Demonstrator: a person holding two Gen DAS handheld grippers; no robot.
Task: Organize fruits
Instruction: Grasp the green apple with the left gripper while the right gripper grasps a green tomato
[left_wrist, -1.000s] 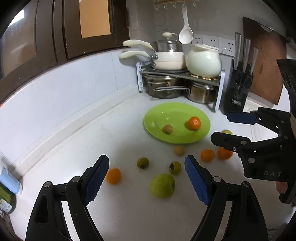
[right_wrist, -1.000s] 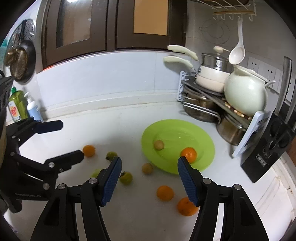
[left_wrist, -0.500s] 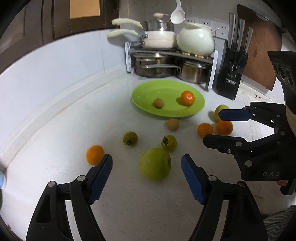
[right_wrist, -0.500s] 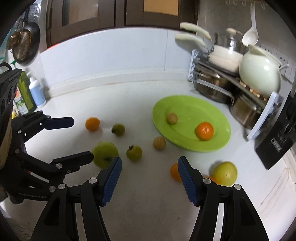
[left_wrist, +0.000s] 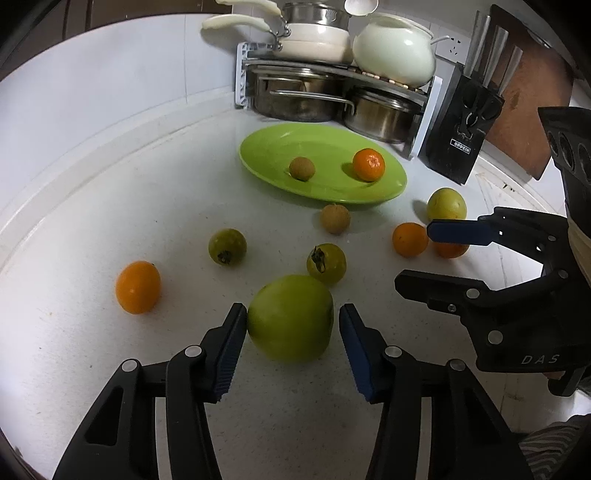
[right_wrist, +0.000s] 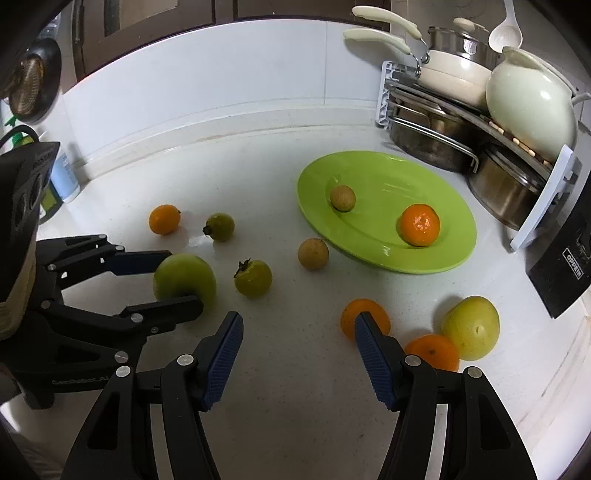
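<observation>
Because the large green apple (left_wrist: 290, 317) is sitting between its spread fingers, the left gripper (left_wrist: 291, 347) is bracketing the fruit rather than gripping it: the left pad looks to be touching or nearly touching the skin, while a gap is showing at the right pad, so the fingers are released. The apple is resting on the white bench (left_wrist: 92, 206), just in front of a small green fruit with a dry calyx (left_wrist: 326, 263). That low, straddling pose is probably lining up a squeeze across the apple's widest part, which a round, smooth fruit calls for if it is not to roll out.

The right gripper (right_wrist: 299, 354) is hovering over bare bench with its fingers parted and grasping nothing; one orange (right_wrist: 365, 318) is lying just beyond its right finger, perhaps the next pick.

The green plate (right_wrist: 436, 258) is serving as the gathering place, already carrying an orange mandarin (right_wrist: 420, 225) and a small brown fruit (right_wrist: 342, 198). Most fruits are lying loose around it, so the sorting is looking far from finished.
</observation>
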